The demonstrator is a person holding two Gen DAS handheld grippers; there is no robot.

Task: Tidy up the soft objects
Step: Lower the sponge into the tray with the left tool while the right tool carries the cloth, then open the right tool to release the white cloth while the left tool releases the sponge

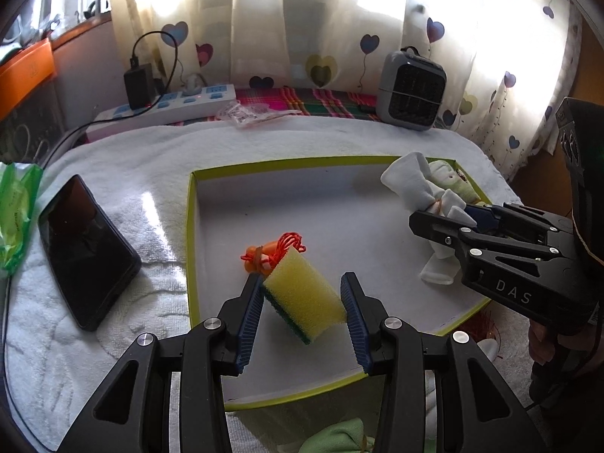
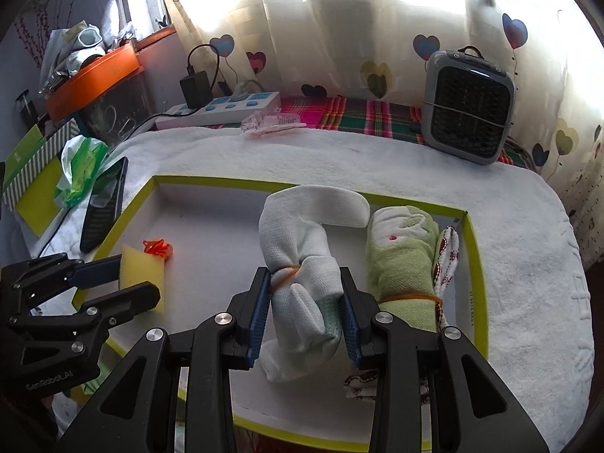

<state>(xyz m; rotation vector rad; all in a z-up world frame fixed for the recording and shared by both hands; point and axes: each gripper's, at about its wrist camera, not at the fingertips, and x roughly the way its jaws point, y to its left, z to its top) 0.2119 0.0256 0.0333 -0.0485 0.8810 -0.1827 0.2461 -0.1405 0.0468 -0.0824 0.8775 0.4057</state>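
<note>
My left gripper (image 1: pixel 304 290) is shut on a yellow sponge (image 1: pixel 302 294) with a green scrub side, held tilted over the white floor of a shallow box with a lime-green rim (image 1: pixel 190 226). An orange string bundle (image 1: pixel 271 253) lies in the box just beyond the sponge. My right gripper (image 2: pixel 305 283) is shut on a rolled white sock bundle (image 2: pixel 302 260) tied with an orange rubber band, above the box (image 2: pixel 476 264). Beside it on the right lies a rolled light-green cloth (image 2: pixel 404 264), also banded, in the box. Each gripper shows in the other's view: right gripper (image 1: pixel 438 222), left gripper (image 2: pixel 132 275).
The box sits on a white towel (image 2: pixel 509 226). A black phone (image 1: pixel 85 253) and a green plastic bag (image 1: pixel 17 211) lie left of it. At the back stand a power strip (image 1: pixel 170 107) and a small grey heater (image 2: pixel 468 111). A green cloth (image 1: pixel 339 438) lies near the front edge.
</note>
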